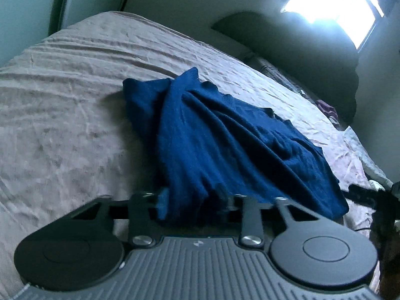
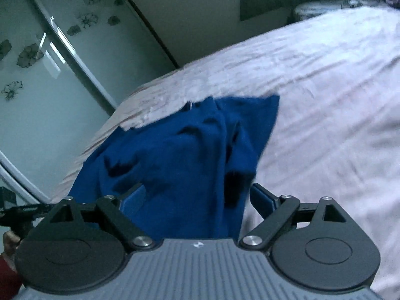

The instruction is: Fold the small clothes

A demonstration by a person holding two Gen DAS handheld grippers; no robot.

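Note:
A dark blue knit garment lies rumpled on the bed's pale pink sheet. My left gripper is at its near edge, jaws narrowed with a bunch of the blue cloth between them. In the right wrist view the same garment runs from the bed into my right gripper. Its jaws stand wide apart, with cloth lying between the blue pads. The cloth hides the fingertips of both grippers.
The sheet spreads wide to the right. A glass wardrobe door with flower prints stands left of the bed. A bright window and a dark headboard are at the far end. Other clothes lie by it.

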